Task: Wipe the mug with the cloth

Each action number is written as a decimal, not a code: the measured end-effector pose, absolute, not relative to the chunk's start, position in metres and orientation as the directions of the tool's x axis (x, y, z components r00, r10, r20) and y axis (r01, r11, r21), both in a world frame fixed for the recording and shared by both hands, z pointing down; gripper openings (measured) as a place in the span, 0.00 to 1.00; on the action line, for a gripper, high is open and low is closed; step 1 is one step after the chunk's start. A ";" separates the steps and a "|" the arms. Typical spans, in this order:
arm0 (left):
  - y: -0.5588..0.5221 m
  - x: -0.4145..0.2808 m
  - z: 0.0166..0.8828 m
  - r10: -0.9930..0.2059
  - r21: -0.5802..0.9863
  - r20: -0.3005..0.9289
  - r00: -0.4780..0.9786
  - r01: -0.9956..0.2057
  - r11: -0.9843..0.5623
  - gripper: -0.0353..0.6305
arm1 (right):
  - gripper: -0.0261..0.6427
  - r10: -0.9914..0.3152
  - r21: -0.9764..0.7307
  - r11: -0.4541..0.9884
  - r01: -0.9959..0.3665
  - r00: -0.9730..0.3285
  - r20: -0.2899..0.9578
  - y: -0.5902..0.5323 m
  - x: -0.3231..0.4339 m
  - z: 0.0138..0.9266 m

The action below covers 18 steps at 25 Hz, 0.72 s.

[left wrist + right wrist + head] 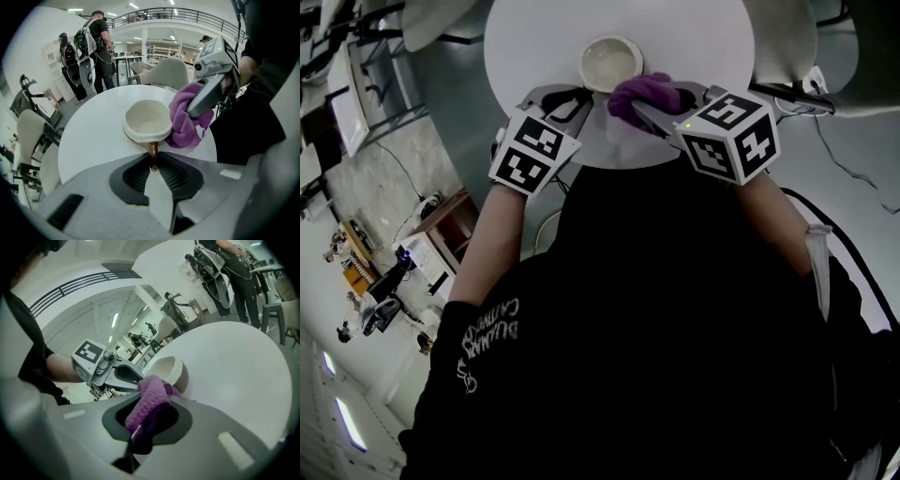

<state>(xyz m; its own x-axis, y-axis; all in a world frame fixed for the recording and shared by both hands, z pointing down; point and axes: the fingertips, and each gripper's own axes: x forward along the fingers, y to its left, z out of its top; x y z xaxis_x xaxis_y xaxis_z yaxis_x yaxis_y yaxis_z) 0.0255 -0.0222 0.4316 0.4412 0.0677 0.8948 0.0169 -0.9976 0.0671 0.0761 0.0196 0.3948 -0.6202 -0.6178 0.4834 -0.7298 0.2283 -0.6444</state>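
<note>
White round table (pixel 534 37) under both claws. My left claw (pixel 153 166) is clamped on the mug (pixel 146 121) by its thin handle (pixel 152 152). My right claw (pixel 147 420) is clamped on the cloth (pixel 152 389), which touches the mug's side. Risks: a sideways push could swivel the mug about the handle or slip it out, and the loose cloth tail may drag free of the jaws.

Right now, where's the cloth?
The cloth is in the right gripper, touching the mug, to its right in the head view, near the table edge.
</note>
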 end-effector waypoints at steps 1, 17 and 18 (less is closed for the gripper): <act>-0.022 0.026 0.432 0.067 0.065 0.896 0.439 0.018 -0.998 0.15 | 0.10 -0.623 -0.645 0.219 -0.732 -0.614 0.486 0.020 0.081 0.396; -0.020 0.032 0.438 0.098 0.084 0.909 0.406 0.052 -0.995 0.16 | 0.10 -0.663 -0.620 0.161 -0.768 -0.549 0.508 0.005 0.127 0.405; -0.020 0.032 0.438 0.101 0.087 0.909 0.403 0.054 -0.995 0.16 | 0.10 -0.665 -0.619 0.157 -0.769 -0.546 0.510 0.004 0.129 0.404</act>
